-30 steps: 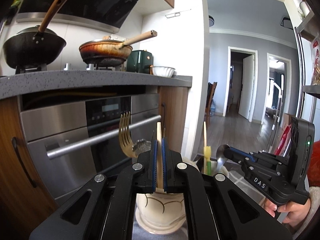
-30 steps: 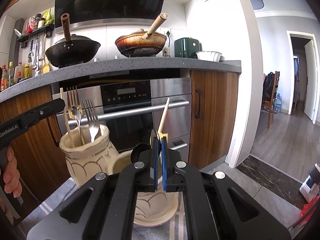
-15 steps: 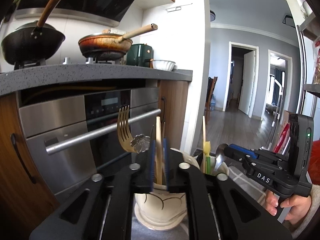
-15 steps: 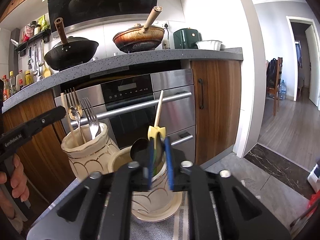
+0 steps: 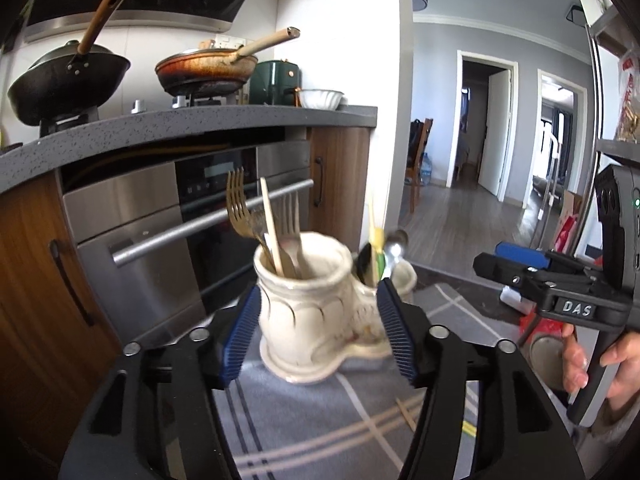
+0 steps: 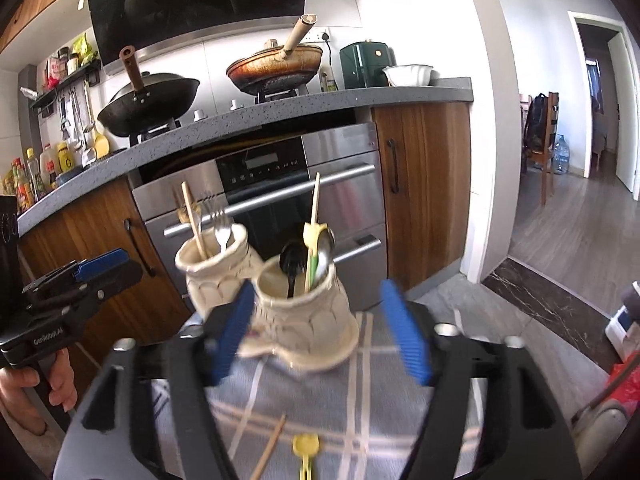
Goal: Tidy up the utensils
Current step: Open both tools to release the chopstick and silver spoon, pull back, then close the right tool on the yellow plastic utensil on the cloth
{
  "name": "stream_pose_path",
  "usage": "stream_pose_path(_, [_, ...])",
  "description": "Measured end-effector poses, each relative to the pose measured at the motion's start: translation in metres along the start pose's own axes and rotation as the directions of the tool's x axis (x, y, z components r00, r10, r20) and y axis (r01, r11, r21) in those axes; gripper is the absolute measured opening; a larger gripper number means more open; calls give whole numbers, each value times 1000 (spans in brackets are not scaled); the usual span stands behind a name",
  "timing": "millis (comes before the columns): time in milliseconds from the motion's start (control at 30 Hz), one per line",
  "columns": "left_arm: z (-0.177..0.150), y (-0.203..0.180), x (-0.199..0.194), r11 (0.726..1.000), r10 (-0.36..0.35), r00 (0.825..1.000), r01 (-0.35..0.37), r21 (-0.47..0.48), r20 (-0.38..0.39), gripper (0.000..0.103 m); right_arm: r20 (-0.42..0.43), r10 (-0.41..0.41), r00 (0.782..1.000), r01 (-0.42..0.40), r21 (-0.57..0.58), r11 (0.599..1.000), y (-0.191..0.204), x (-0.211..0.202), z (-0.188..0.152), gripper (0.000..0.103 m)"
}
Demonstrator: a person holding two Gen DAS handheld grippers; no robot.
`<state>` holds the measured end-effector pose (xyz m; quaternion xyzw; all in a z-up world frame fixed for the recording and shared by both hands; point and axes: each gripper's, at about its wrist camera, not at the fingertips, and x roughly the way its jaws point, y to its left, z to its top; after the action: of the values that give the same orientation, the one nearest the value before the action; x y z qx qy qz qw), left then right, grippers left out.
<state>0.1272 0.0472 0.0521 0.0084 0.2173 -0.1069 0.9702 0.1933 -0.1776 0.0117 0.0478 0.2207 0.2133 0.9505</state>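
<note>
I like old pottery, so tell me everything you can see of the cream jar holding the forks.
The cream jar looks like glazed ceramic, with dark curved line decoration, a flared rim and a wider foot. It stands upright on the grey striped cloth, touching a matching jar beside it. Inside stand a gold fork, a silver fork and a pale wooden stick. Nothing grips it.

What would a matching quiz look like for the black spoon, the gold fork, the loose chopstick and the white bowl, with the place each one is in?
Things:
1. black spoon
2. gold fork
3. loose chopstick
4. white bowl

Places:
A. on the counter
B. in the left cup
C. on the cloth
D. in the right cup

Pairs: 1-D, 2-B, 3-C, 4-A
</note>
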Motion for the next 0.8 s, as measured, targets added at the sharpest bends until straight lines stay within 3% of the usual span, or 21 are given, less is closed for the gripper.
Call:
stream_pose_path(133, [-22,-16,-4,1000,-17,998,18,10,-67,75,-13,-7,1000,7,-7,1000,4,-23,-17,98])
stream_pose_path(400, [-65,-37,18,998,-51,981,57,25,-186,79,-163,-60,985,55,-35,998,3,-17,-56,98])
stream_pose_path(600, [-88,-33,39,996,-66,959,79,37,-276,80,-272,-91,958,86,-28,996,-12,5,-87,98])
stream_pose_path(667, [-94,-32,47,995,-73,944,92,45,-321,80,-316,-93,944,82,-47,995,-12,15,-99,98])
stream_pose_path(800, [-101,-28,56,995,-69,932,90,43,-357,80,-391,-100,915,51,-133,990,-4,31,-118,97])
